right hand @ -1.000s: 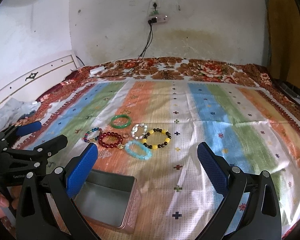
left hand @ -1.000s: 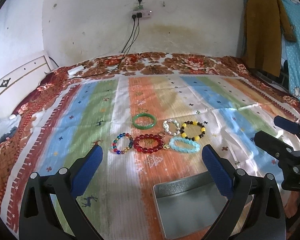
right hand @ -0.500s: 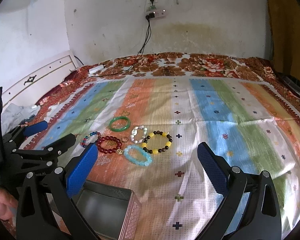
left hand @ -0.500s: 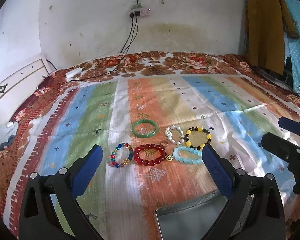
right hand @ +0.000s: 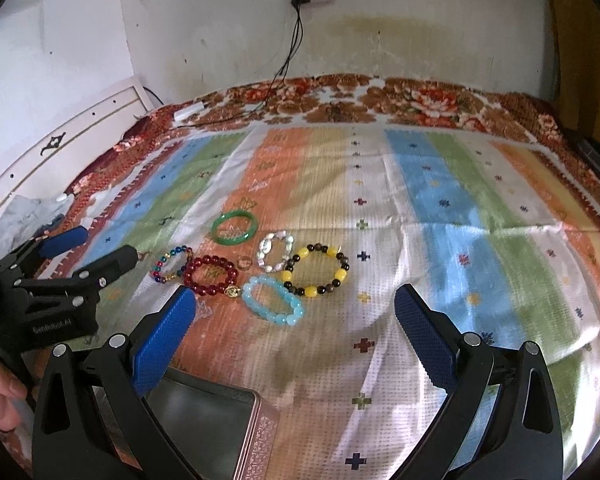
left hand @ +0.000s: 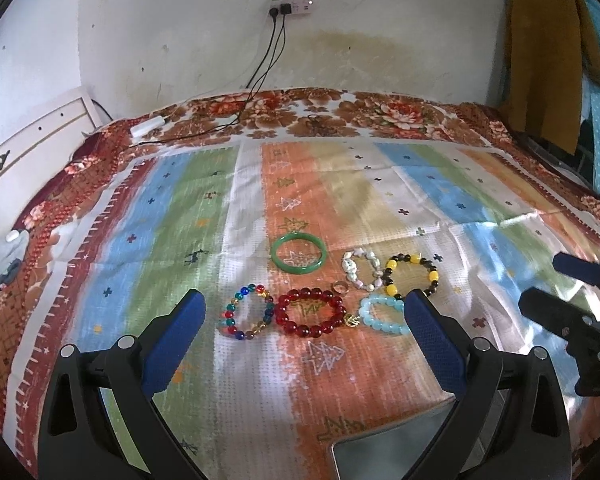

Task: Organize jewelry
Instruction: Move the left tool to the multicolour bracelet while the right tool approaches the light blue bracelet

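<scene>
Both grippers have moved forward toward the bracelets, the metal tin [right hand: 220, 420] slipping nearer the bottom edge. Left gripper [left hand: 304, 312] and right gripper [right hand: 296, 308] gape, empty. Glossy beaded rings and smooth green bangle [left hand: 298, 255] cluster on woven striped cloth [left hand: 380, 200].

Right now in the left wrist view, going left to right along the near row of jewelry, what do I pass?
Multicolored bead bracelet → red bead bracelet with its small gold charm → light blue bead bracelet, partly behind the left claw's right finger.
</scene>
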### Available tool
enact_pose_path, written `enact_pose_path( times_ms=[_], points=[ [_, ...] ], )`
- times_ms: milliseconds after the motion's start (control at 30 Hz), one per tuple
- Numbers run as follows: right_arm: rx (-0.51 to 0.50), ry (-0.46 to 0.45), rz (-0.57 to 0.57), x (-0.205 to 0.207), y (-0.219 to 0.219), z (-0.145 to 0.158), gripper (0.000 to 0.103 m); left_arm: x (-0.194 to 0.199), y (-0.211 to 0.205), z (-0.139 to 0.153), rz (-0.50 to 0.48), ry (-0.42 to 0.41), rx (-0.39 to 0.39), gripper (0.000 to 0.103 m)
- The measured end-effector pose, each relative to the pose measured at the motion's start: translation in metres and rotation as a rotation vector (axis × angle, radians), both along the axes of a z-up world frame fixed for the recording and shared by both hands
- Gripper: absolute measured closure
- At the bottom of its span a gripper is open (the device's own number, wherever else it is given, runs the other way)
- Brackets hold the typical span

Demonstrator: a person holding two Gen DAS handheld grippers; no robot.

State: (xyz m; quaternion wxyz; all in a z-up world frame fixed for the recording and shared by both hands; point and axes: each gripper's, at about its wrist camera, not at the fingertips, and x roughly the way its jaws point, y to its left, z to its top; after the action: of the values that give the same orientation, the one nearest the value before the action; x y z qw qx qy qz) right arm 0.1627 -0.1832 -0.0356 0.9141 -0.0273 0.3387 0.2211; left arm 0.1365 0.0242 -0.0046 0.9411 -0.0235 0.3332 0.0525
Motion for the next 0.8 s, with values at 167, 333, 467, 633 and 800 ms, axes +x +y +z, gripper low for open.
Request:
enact_pose_path(
  times_ms=[167,333,467,633,800],
  points=[
    [-0.019,0.030,0.003,0.007,0.003,-0.005,0.002,0.010,0.004,-0.003,0.003,0.018,0.009,0.006],
    [-0.031,0.047,0.008,0.015,0.007,-0.007,0.002,0.016,0.008,-0.006,0.005,0.035,0.003,0.006],
    [-0.037,0.064,0.012,0.022,0.010,-0.009,0.002,0.023,0.013,-0.009,0.018,0.056,0.000,0.006],
    [-0.055,0.102,0.003,0.036,0.013,-0.014,0.002,0.032,0.026,-0.015,0.061,0.104,-0.012,0.006],
    [-0.079,0.155,0.006,0.049,0.017,-0.024,0.002,0.042,0.037,-0.023,0.095,0.156,-0.013,0.006]
  ],
)
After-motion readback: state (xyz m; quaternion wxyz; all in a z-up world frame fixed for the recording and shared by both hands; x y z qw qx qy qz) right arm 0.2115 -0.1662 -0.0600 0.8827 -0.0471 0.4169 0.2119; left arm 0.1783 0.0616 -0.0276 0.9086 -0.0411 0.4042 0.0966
